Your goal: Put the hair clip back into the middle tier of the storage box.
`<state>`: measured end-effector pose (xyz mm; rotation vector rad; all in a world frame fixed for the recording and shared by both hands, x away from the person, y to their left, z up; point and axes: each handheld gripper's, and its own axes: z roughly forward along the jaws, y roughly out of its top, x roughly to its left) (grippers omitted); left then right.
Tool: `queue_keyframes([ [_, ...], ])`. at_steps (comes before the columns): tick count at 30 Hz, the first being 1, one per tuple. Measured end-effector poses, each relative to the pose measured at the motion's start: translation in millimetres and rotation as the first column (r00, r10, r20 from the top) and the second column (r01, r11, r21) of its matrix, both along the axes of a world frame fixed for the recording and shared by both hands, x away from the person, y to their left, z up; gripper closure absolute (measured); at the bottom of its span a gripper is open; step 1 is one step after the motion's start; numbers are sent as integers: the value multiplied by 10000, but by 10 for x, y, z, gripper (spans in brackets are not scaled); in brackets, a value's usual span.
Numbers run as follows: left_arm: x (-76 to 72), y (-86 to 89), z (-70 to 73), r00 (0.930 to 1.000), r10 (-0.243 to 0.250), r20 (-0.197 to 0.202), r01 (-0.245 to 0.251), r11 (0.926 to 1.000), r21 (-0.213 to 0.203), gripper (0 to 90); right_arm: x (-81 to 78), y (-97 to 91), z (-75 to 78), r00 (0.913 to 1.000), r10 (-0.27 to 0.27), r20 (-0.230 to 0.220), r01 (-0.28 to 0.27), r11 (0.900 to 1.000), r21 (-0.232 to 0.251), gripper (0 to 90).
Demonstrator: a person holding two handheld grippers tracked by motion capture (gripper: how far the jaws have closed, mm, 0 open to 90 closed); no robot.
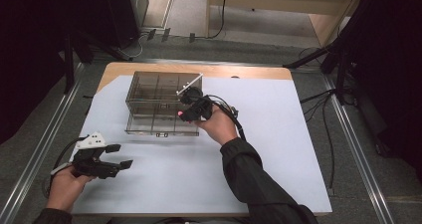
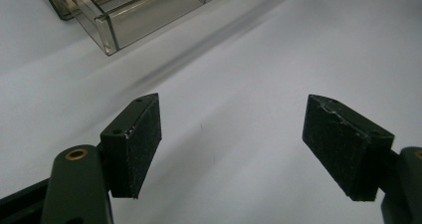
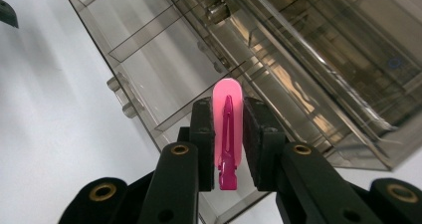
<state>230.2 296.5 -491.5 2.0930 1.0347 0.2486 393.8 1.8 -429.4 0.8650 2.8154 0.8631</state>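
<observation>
A smoky clear plastic drawer box [image 1: 157, 87] stands on the white sheet at the back left of centre. Its bottom drawer [image 1: 161, 125] is pulled out toward me, with dividers inside [image 3: 149, 69]. My right gripper [image 1: 185, 113] hovers over the drawer's right end, shut on a pink clip [image 3: 227, 134] that stands upright between the pads and shows as a pink spot [image 1: 180, 113] from above. My left gripper [image 1: 119, 156] rests low at the front left, held in a hand. Its jaws are open and empty [image 2: 234, 129], with a corner of the drawer [image 2: 107, 32] ahead of them.
A white sheet [image 1: 268, 144] covers most of the wooden table [image 1: 209, 69]. Black stand legs and cables [image 1: 328, 59] lie on the floor to the right, and a metal rail [image 1: 45, 129] runs along the left. The right gripper's cable [image 1: 234, 117] trails beside the hand.
</observation>
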Motion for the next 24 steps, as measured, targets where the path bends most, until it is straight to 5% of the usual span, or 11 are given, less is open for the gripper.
queue_keyframes([
  [24,-6,24,1,10000,64,19,-64,10000,-33,242,53,84,-255,9997,10,-263,-27,9981,-614,776],
])
